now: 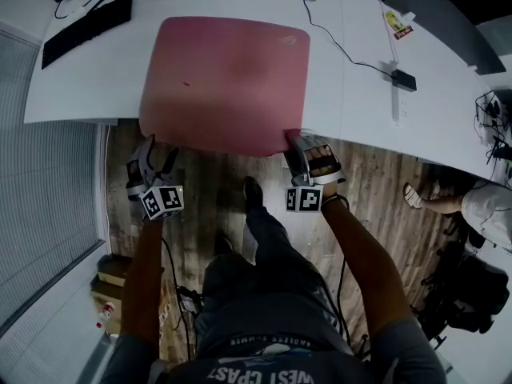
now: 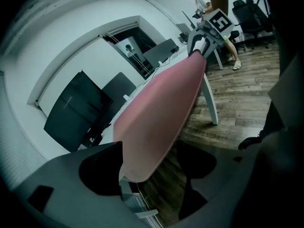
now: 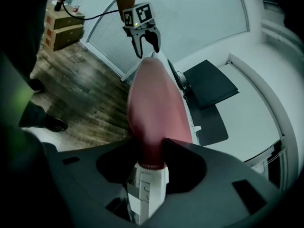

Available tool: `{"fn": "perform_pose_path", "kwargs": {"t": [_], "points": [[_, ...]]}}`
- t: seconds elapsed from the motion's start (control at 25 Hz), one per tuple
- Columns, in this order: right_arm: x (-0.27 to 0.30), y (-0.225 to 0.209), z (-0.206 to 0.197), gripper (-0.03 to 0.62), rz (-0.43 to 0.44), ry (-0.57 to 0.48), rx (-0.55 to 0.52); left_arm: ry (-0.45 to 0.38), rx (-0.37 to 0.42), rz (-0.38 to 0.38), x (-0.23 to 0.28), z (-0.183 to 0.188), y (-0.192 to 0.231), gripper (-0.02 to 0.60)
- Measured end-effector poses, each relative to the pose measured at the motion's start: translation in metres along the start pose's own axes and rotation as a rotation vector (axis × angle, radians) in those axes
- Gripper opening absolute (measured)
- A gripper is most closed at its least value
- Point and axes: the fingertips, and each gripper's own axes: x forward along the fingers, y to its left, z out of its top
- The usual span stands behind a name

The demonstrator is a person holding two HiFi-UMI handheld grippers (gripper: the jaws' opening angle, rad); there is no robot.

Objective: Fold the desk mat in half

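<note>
A pink desk mat (image 1: 224,78) lies flat on the white table (image 1: 448,110), its near edge hanging over the table's front. My right gripper (image 1: 308,144) is at the mat's near right corner. In the right gripper view the jaws of the right gripper (image 3: 152,148) press on both sides of the mat (image 3: 152,103). My left gripper (image 1: 152,152) is at the near left corner. In the left gripper view the corner of the mat (image 2: 161,113) sits inside the wide gap of the left gripper (image 2: 149,170), and that gripper is open.
A black keyboard (image 1: 88,29) lies at the table's far left. A cable (image 1: 344,46) runs to a small black device (image 1: 402,79) on the right. A seated person (image 1: 480,206) is at the right, cardboard boxes (image 1: 112,278) on the wooden floor at the left.
</note>
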Motion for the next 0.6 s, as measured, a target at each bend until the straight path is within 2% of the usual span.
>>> {"fn": "perform_pose_path", "kwargs": {"t": [0.24,0.4,0.6], "points": [[-0.014,-0.046,0.014,0.085,-0.01,-0.072,0.13,-0.016,0.053,0.003,-0.011,0.016,0.013,0.371],[-0.016,-0.081,0.022,0.064,-0.015,-0.098,0.217,-0.027,0.044,0.025,-0.023,0.025,0.025,0.371],[-0.011,-0.115,0.024,0.06,0.017,-0.112,0.338,-0.044,0.034,0.066,-0.037,0.04,0.047,0.354]]}}
